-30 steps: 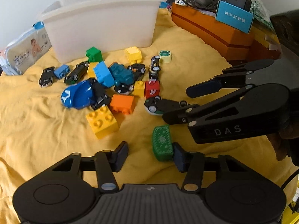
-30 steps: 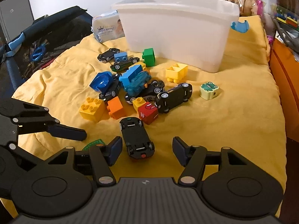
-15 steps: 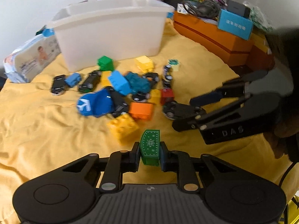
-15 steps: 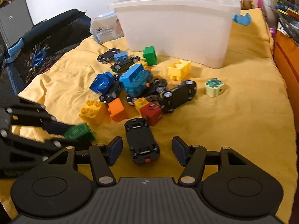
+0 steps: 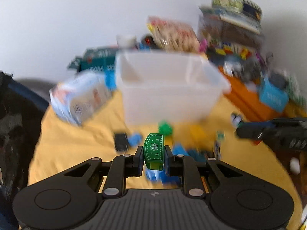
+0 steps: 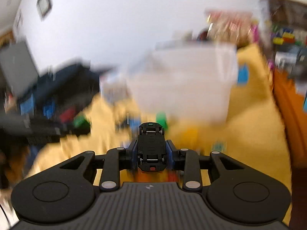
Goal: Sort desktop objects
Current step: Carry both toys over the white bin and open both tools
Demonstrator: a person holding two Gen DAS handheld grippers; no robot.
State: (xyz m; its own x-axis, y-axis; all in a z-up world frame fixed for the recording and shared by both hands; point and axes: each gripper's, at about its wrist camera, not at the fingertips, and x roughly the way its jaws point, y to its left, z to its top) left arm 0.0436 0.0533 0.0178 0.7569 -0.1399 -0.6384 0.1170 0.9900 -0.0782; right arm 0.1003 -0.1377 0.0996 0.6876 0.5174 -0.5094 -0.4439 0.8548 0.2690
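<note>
My left gripper [image 5: 153, 154] is shut on a green patterned block [image 5: 153, 147], held upright above the yellow cloth [image 5: 67, 143]. The jaws of my right gripper [image 6: 151, 153] are closing, and their pads press on the sides of a black toy car [image 6: 151, 143], underside up, lifted off the cloth. A white plastic bin [image 5: 168, 92] stands ahead of both, also seen as the bin [image 6: 184, 88] in the right wrist view. Blurred toy bricks and cars lie between the grippers and the bin. Each view shows the other gripper at its edge: the right gripper [image 5: 268, 134] and the left gripper [image 6: 57, 128].
A pack of wipes [image 5: 80, 97] leans left of the bin. An orange box [image 5: 247, 99] with clutter on it borders the cloth on the right. A dark bag [image 6: 63, 80] sits beyond the cloth's left edge. Both pictures are motion-blurred.
The left gripper shut on the green block and lifted it. The right gripper shut around the black car and raised it. Both views now tilt up toward the bin.
</note>
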